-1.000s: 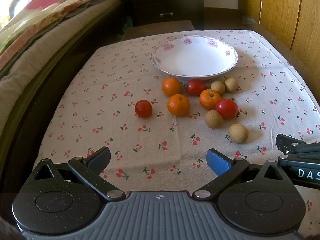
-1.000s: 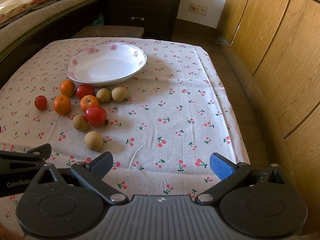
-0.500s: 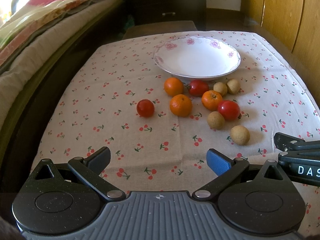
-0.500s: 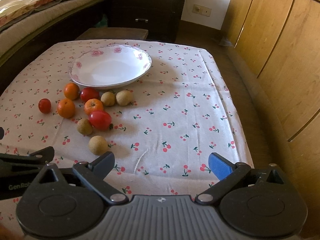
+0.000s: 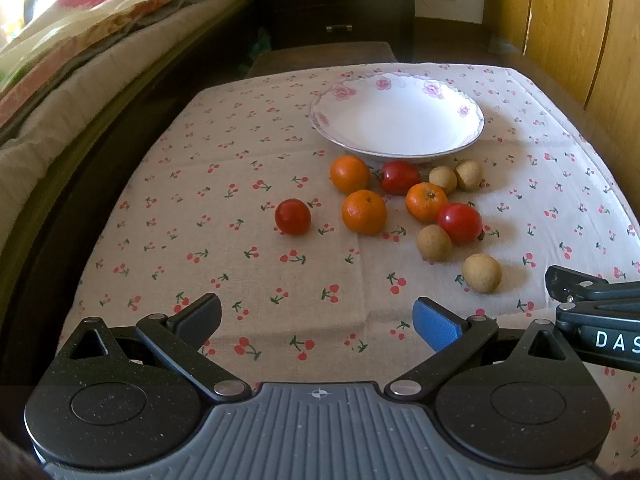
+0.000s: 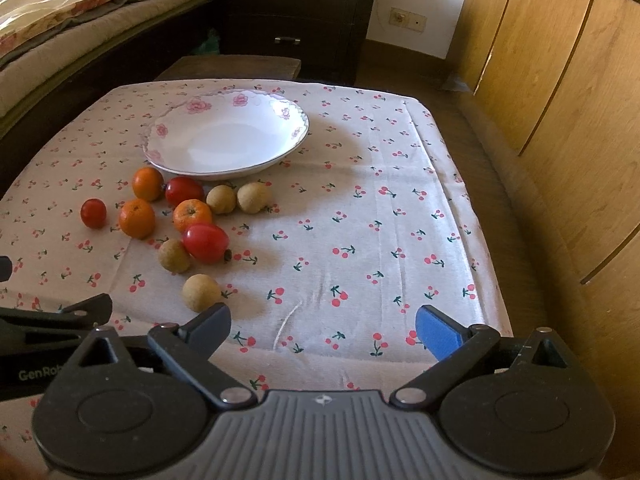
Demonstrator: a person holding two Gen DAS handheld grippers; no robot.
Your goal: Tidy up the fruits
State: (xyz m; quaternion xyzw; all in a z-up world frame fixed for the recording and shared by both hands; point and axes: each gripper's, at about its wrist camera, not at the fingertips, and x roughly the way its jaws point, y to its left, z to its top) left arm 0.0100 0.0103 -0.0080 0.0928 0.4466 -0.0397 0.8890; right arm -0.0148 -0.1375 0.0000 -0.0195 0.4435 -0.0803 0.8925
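Right wrist view: fruits (image 6: 188,224) lie ahead-left of the spread, empty right hand-held gripper (image 6: 322,330).

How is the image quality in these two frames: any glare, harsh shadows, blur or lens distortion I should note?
Left wrist view: sharp, sunlit; the bowl is bright, not blown out; fruits cast short shadows rightward; bedding at upper left is overexposed. Right wrist view: equally sharp; fisheye bends the wardrobe and tablecloth edges.

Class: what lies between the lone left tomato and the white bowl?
Only bare cherry-print cloth between the tomato and the bowl, as the left wrist view shows.
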